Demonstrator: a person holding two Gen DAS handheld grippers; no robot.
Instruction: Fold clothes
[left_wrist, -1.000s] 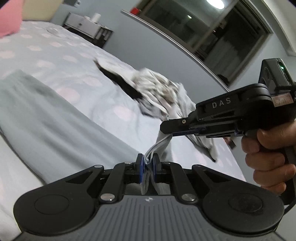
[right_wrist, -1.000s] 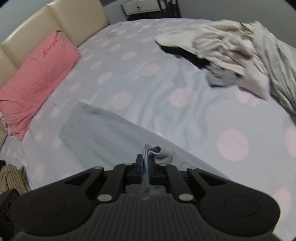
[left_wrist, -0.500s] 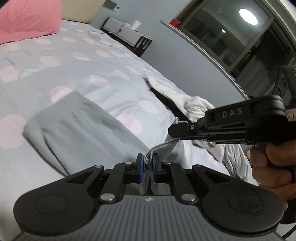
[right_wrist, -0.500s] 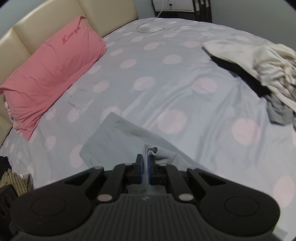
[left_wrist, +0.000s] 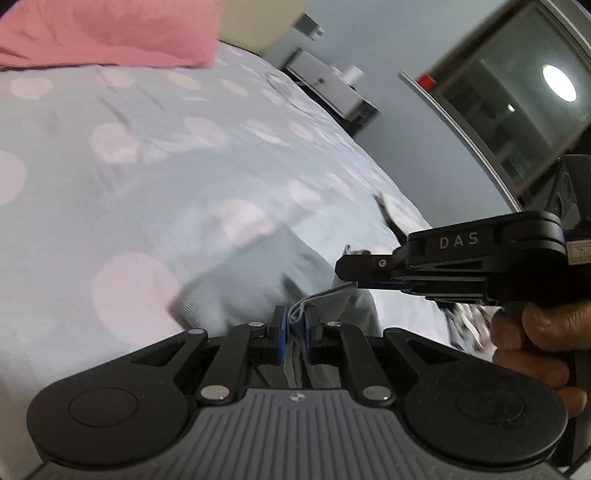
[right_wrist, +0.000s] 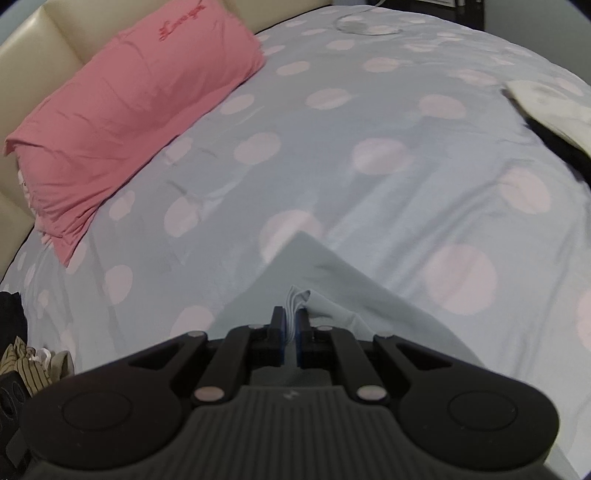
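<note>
A pale grey garment (left_wrist: 255, 273) lies folded over on the spotted bedsheet (left_wrist: 147, 177), and its layered edge is pinched in both grippers. My left gripper (left_wrist: 294, 321) is shut on one bunched edge of it. My right gripper (right_wrist: 293, 317) is shut on another part of the same edge, with the grey garment (right_wrist: 314, 266) spreading out ahead of it in a pointed flap. In the left wrist view the right gripper (left_wrist: 354, 275) reaches in from the right, held by a hand (left_wrist: 535, 347), close to my left fingers.
A pink pillow (right_wrist: 129, 107) leans on the cream headboard (right_wrist: 48, 55) at the far left. A heap of unfolded clothes (right_wrist: 550, 107) lies at the right of the bed. A nightstand (left_wrist: 332, 85) stands beyond the bed. Striped cloth (right_wrist: 26, 363) sits at the lower left.
Both grippers have carried the grey garment's edge across the bed towards the pillow side. The garment's visible part has shortened, and the clothes heap has slid off to the right of both views.
</note>
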